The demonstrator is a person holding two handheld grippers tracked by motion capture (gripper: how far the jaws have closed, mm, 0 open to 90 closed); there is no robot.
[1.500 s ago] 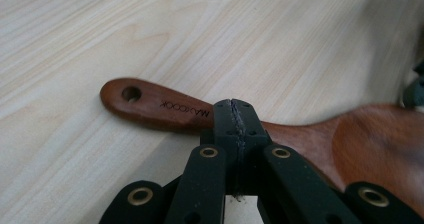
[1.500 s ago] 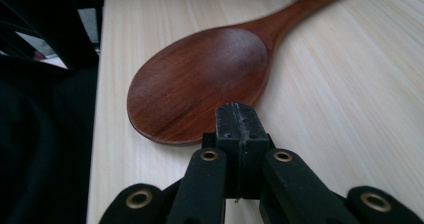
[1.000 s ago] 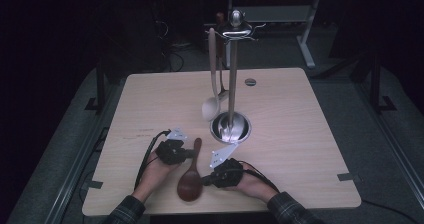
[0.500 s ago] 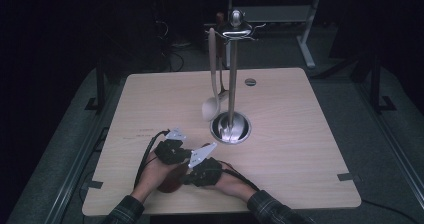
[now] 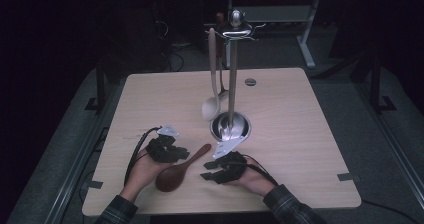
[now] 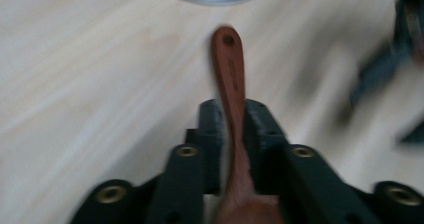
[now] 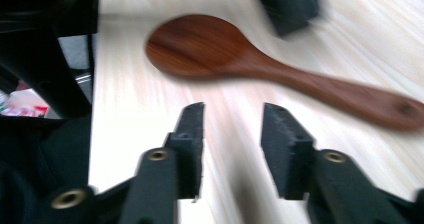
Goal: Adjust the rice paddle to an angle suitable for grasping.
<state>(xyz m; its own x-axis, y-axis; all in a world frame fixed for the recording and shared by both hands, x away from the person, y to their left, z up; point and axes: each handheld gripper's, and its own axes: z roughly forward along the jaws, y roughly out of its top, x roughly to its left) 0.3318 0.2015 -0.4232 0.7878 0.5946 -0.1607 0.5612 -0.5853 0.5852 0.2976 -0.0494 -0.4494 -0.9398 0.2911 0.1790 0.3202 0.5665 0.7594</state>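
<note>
Two claws are working near the front edge of the bench (image 5: 310,134), with a dark wooden spoon (image 5: 176,173) lying flat between them, its bowl toward the near side and its handle pointing far-right toward the round metal base of the utensil stand (image 5: 230,126). The left claw (image 6: 231,119) is pinching the spoon's handle, its jaws pressing in on both sides partway along the handle, as the left gripper view is showing; in the high view it is sitting just left of the spoon. The right claw (image 7: 232,134) is hovering with its jaws spread and nothing between them, just to the right of the spoon. A pale spoon (image 5: 212,104) is hanging from the stand farther back. Judging from this, the risk is lying in the grip: the handle is narrow and smooth, so the heavier bowl end may be swinging down or twisting out once lifted. The right claw, being so close, could also be knocking the handle sideways, and the blur in its own view is suggesting quick motion.
</note>
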